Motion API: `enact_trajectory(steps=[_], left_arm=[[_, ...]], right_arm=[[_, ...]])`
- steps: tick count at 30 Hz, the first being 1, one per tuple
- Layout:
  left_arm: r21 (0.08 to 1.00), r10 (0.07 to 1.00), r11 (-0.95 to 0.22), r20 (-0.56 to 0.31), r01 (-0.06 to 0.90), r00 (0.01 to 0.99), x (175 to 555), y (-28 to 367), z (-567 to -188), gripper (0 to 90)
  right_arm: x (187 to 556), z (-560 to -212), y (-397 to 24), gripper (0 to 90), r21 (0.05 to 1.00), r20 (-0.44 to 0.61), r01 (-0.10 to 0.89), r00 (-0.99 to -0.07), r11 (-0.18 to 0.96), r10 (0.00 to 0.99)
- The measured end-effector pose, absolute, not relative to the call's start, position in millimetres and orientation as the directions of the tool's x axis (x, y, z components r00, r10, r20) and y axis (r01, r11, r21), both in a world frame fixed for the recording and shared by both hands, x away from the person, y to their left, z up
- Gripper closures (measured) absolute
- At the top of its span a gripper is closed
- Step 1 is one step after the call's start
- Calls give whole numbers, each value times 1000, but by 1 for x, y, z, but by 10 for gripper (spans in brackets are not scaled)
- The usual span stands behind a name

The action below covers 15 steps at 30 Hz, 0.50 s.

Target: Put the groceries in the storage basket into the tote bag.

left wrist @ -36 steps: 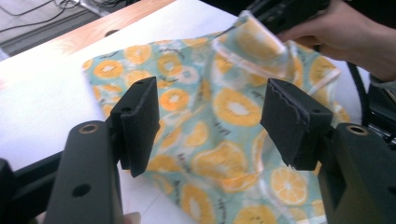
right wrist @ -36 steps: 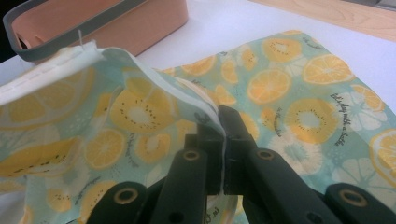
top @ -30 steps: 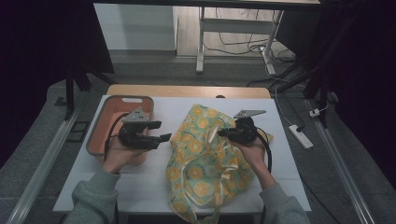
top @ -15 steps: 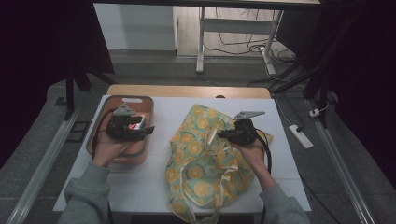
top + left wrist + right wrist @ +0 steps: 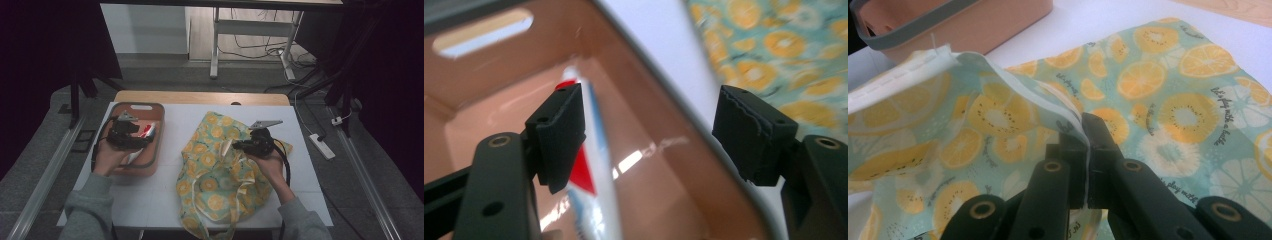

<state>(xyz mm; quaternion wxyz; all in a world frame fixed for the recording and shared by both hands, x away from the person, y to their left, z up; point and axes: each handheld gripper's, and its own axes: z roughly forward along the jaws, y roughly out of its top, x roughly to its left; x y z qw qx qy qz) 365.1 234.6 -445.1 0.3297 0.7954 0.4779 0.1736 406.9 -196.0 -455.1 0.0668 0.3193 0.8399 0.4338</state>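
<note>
A red, white and blue tube point(image 5: 146, 131) point(image 5: 596, 165) lies in the pink tray point(image 5: 150, 167) point(image 5: 499, 75) at the table's left. My left gripper point(image 5: 147, 136) point(image 5: 649, 125) hovers low over the tray with its jaws wide apart. They have just been opening, and the tube runs past the left pad point(image 5: 561, 130) without being squeezed. In the middle of the table is a fruit-print cloth bag point(image 5: 215, 175) point(image 5: 784, 45) point(image 5: 1173, 80). My right gripper point(image 5: 235, 146) point(image 5: 1087, 130) is shut on the bag's lifted hem, holding the fabric up.
The white table top point(image 5: 175, 120) has a wooden strip point(image 5: 200, 97) along its far edge. The tray's near wall point(image 5: 973, 20) stands just left of the bag. A power strip point(image 5: 322, 146) lies on the floor at the right, and metal rails run along both sides.
My left gripper has moved left from beside the bag to over the tray and dropped lower, and its jaws have widened. The right gripper and the bag have stayed put.
</note>
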Motion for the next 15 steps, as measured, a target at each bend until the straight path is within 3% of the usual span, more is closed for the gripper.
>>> enact_trajectory(steps=[7, 15], left_arm=[[664, 886, -318, -46, 677, 462, 371, 240, -450, 273], [560, 897, -328, -68, 761, 436, 410, 241, -467, 269]], right_arm=[[406, -453, -196, 884, 778, 157, 469, -790, 419, 593], [409, -454, -191, 884, 778, 151, 460, -798, 428, 584]])
